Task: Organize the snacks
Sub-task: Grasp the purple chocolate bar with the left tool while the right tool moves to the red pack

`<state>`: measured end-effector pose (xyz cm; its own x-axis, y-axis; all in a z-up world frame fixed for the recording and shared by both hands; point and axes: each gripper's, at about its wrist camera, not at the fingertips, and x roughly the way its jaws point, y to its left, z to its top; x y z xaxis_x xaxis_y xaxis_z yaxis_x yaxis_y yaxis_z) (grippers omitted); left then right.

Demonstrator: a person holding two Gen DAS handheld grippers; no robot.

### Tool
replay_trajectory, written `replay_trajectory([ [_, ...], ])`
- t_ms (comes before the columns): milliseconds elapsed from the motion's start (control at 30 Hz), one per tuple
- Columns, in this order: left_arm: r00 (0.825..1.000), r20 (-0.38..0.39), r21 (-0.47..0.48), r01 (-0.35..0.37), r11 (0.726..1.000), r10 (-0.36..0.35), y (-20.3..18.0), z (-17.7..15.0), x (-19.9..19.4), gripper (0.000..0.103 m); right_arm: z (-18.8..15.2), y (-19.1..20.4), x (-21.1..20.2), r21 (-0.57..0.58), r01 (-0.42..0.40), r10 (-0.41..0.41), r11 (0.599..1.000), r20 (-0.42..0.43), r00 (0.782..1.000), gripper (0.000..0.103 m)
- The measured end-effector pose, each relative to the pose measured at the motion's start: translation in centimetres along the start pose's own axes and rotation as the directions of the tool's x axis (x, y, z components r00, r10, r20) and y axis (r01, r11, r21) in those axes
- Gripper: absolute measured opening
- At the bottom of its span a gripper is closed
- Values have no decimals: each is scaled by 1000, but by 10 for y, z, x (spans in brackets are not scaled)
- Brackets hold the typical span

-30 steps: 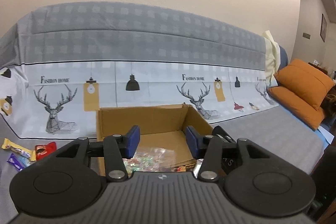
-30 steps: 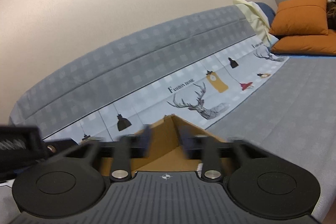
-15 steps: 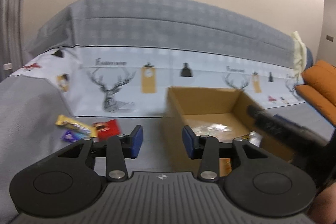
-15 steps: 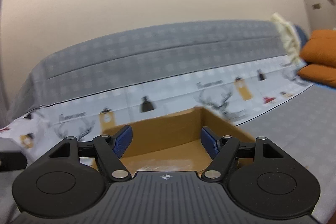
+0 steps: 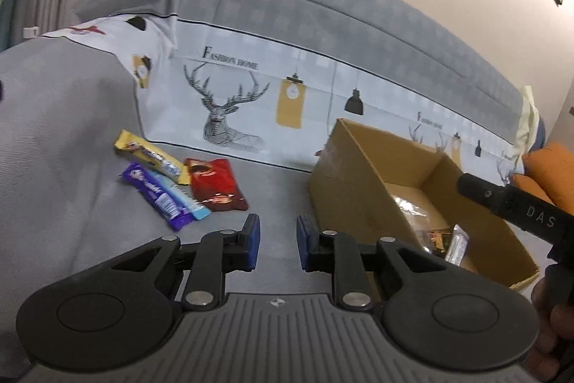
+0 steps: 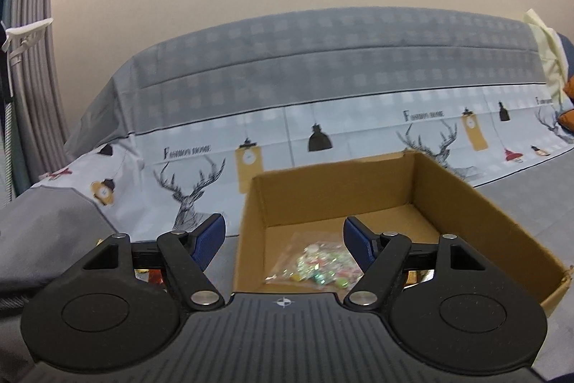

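Swinging away from the cardboard box since a second ago, the left tongs now point at bare grey bedspread between the box and a small cluster of snacks. Their blue pads have just been closing and stand only a narrow gap apart, with nothing between them. Ahead and to the left lie a yellow bar, a purple bar on a pale blue wrapper, and a red packet, the bars overlapping and the red packet just beside them, all flat on the bedspread. The box sits to the right, open-topped, with crinkly wrapped snacks inside.

Over on the other side, the right tongs now face the box squarely, where earlier they looked past its corner. Their jaws have just been opening and stand wide, empty, the left pad outside the box's near-left corner and the right pad over its interior. A clear bag of green and pink candies lies on the box floor. Behind everything hangs a deer-printed cloth.
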<state>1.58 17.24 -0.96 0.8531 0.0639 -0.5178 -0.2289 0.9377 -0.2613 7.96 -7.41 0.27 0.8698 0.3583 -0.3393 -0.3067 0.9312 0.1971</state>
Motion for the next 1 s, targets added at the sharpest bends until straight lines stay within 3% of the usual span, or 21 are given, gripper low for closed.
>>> replay_trajectory([
  [100,1000,-4,-5,-6,1000,6,-1,6,9,24,1,6,2,9,-6,6,1000,-15,1000,75],
  [233,996,-25,-45,-89,995,88,5,29,36,27,6,13,3,13,-13,13,1000,-18,1000,75],
  [267,994,-28,-57,-107,993,105,6,38,46,33,7,14,4,14,-14,14,1000,-17,1000,76],
  [300,992,-21,-87,-125,988,123,11,47,55,40,8,16,3,17,-18,18,1000,-15,1000,76],
  [400,991,22,-192,-122,974,129,36,60,75,40,8,20,4,13,-19,19,1000,-18,1000,76],
  [467,980,-10,-223,-196,955,199,53,57,89,38,6,23,5,10,-21,21,1000,-26,999,76],
  [533,971,-97,-363,-238,901,217,79,51,102,38,4,27,7,9,-29,29,1000,-44,999,76],
  [600,963,-173,-518,-267,813,207,106,43,112,38,3,33,10,9,-46,47,999,-59,997,76],
  [667,948,-224,-597,-316,737,225,126,36,121,38,2,39,13,-4,-68,67,998,-64,996,76],
  [767,942,-254,-661,-333,673,218,146,36,132,38,0,49,19,-14,-84,82,996,-75,994,76],
  [867,945,-248,-654,-326,682,213,149,42,142,38,-3,57,25,-19,-105,103,994,-93,990,76],
  [933,944,-259,-626,-324,709,203,145,45,149,38,-6,63,30,-23,-118,115,993,-109,987,76],
  [1000,931,-295,-571,-351,742,214,139,49,161,38,-8,68,34,-28,-131,126,991,-123,984,76],
])
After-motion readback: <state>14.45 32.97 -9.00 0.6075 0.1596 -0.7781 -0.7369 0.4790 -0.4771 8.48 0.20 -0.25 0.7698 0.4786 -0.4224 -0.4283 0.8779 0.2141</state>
